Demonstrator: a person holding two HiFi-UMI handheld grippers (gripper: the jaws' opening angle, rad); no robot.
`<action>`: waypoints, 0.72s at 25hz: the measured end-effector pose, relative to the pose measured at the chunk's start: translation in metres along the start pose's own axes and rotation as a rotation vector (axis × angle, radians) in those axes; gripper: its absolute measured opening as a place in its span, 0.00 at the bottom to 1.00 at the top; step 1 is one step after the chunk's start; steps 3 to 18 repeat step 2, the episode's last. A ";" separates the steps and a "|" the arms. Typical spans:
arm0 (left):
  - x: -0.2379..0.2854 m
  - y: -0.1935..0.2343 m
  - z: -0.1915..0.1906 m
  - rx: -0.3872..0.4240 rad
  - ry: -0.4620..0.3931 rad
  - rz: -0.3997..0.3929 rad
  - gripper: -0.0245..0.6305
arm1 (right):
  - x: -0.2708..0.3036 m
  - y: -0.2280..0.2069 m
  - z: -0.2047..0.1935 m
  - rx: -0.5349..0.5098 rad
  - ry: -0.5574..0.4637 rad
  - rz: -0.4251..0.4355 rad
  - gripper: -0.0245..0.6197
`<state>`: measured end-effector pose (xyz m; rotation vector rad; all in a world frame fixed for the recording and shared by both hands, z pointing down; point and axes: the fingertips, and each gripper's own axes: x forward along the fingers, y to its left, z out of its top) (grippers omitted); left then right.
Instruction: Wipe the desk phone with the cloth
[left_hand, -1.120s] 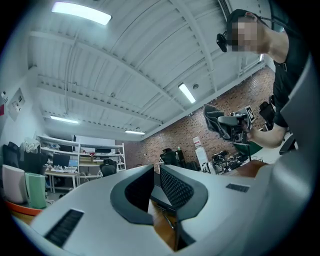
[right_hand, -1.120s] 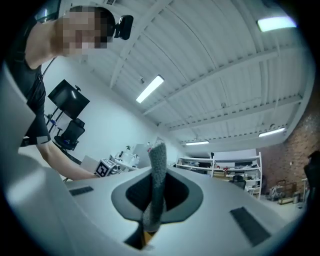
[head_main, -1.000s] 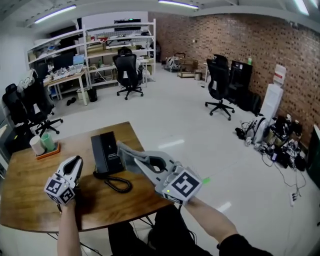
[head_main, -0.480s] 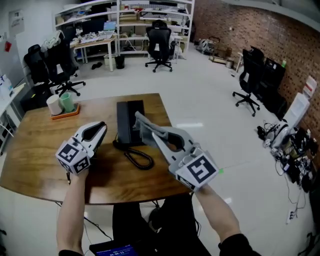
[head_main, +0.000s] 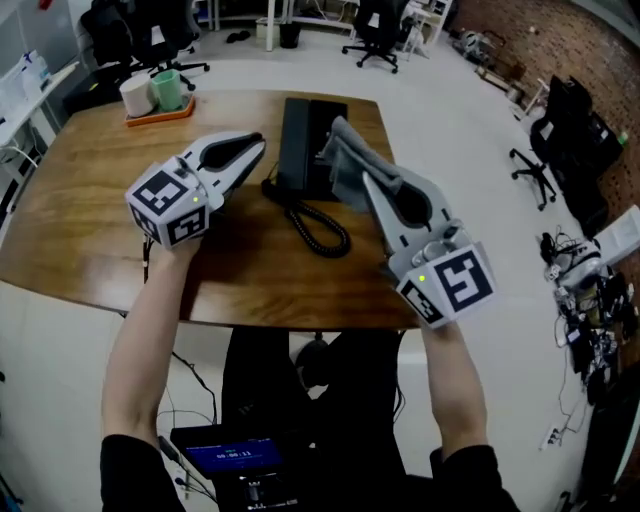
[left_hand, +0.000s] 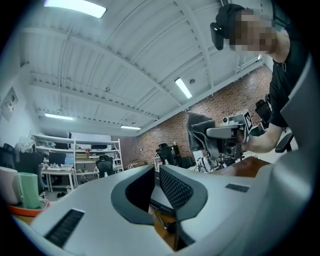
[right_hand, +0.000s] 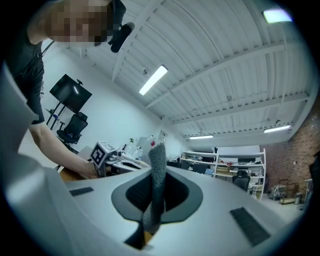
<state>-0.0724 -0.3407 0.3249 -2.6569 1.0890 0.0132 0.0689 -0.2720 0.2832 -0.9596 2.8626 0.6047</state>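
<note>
A black desk phone (head_main: 300, 135) lies at the desk's far edge, its coiled cord (head_main: 322, 232) running towards me. My right gripper (head_main: 345, 152) is shut on a grey cloth (head_main: 352, 178), which hangs over the phone's right side. In the right gripper view the cloth (right_hand: 157, 187) stands pinched between the jaws. My left gripper (head_main: 257, 149) is shut and holds nothing, its tip just left of the phone. In the left gripper view the cloth (left_hand: 199, 131) shows beyond the jaws.
An orange tray (head_main: 158, 112) with a white cup (head_main: 134, 97) and a green cup (head_main: 168, 88) sits at the wooden desk's (head_main: 80, 230) far left. Office chairs (head_main: 375, 25) stand on the floor behind. The desk's near edge is close to my arms.
The head view has tipped down onto the desk. My left gripper has come closer to the phone's left side. The right gripper still holds the cloth at the phone.
</note>
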 end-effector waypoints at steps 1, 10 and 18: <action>0.005 0.004 0.003 -0.004 -0.013 -0.015 0.06 | 0.003 -0.004 0.001 -0.011 -0.010 -0.009 0.07; 0.011 0.008 0.007 -0.008 -0.027 -0.030 0.06 | 0.006 -0.008 0.003 -0.022 -0.020 -0.018 0.07; 0.011 0.008 0.007 -0.008 -0.027 -0.030 0.06 | 0.006 -0.008 0.003 -0.022 -0.020 -0.018 0.07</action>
